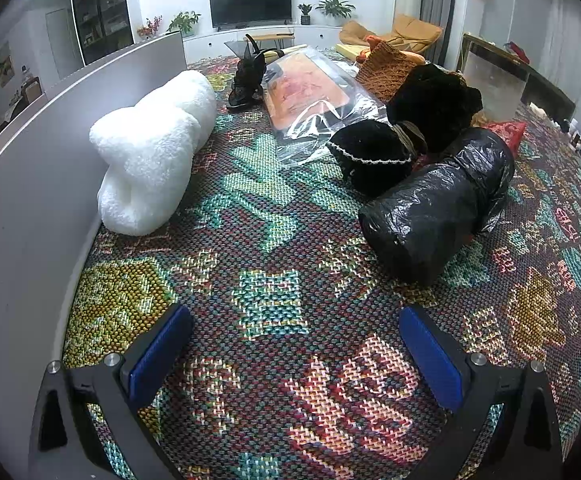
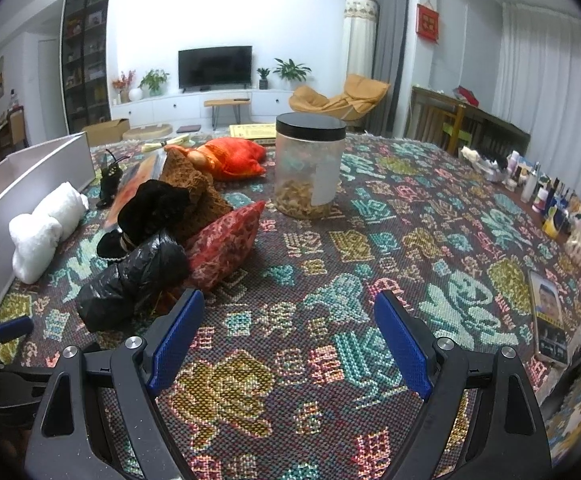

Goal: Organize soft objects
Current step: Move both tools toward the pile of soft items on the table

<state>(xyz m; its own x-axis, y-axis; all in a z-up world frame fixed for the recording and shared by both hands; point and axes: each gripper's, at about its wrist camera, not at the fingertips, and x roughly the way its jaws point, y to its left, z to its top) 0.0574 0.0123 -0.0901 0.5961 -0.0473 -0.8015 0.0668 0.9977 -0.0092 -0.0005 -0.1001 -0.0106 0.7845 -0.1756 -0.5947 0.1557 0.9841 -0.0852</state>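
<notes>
In the left wrist view, the left gripper (image 1: 295, 334) has its two blue pads spread wide apart, with nothing between them. It hangs over the bright woven cloth with many colours (image 1: 274, 280). Ahead and to its left lies a fluffy white rolled towel (image 1: 152, 148), right beside a grey wall panel (image 1: 22, 184). Ahead and to its right lies a shiny black plastic bag bundle (image 1: 438, 204). Just behind that sit a fuzzy black soft thing with a white trim (image 1: 370, 156) and a clear plastic packet with something orange inside (image 1: 310, 92).

In the right wrist view, the right gripper (image 2: 288, 332) is also wide open and holds nothing. The black plastic bundle (image 2: 130, 276) lies near its left finger. A red patterned cushion (image 2: 226, 240) leans against the bundle. Further ahead stands a clear round jar with a black lid (image 2: 309, 164), upright. A phone (image 2: 548, 320) lies flat, off to the right
</notes>
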